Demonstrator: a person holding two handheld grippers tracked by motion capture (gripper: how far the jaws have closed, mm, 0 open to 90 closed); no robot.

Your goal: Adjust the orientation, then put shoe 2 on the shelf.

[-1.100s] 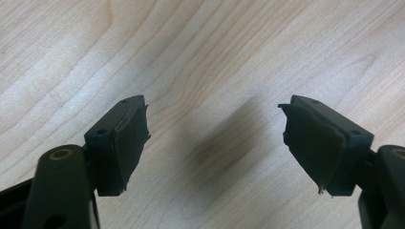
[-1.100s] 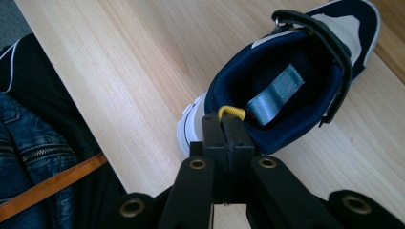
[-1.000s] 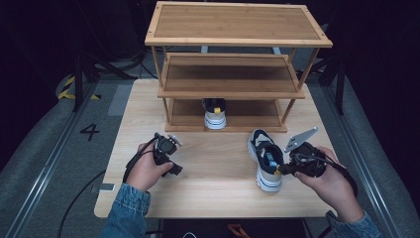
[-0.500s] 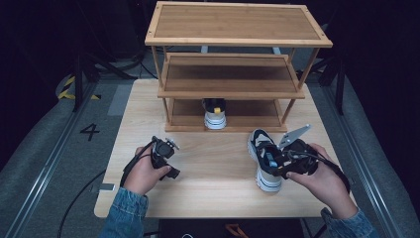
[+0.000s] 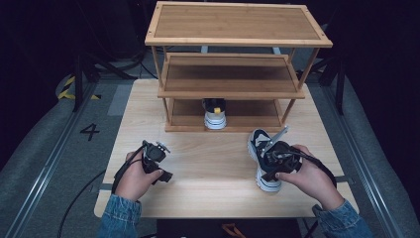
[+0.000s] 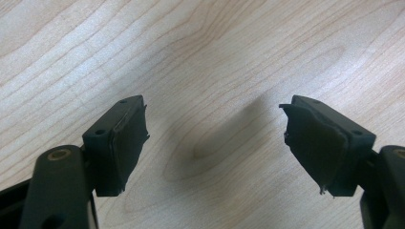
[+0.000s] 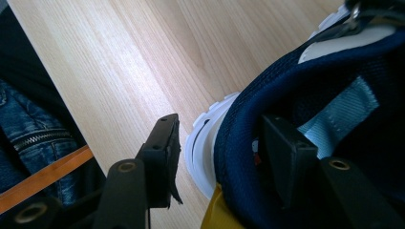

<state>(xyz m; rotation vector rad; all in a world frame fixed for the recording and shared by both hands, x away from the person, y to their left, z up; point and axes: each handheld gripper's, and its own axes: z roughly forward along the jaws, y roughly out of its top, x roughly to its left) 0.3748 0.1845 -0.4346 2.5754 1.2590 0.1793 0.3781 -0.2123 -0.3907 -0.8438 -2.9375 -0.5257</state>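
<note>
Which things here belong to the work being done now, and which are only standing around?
Belongs to the work:
- navy sneaker on the table
- right gripper, one jaw inside the heel collar, one outside, not yet pressing

Only standing around:
- second sneaker on the bottom shelf
- wooden rack
- left gripper, open over bare wood

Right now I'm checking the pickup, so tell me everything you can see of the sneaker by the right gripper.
The sneaker lies on the wooden table, right of centre, in front of the shelf, toe towards the shelf and heel towards the person. Its upper is dark navy mesh with a light blue heel strap, a thick white ridged sole and a yellow patch at the heel. The right gripper straddles the heel collar: one jaw is inside the shoe, the other outside and clear of the sole. The jaws have just been closing slightly.
</note>
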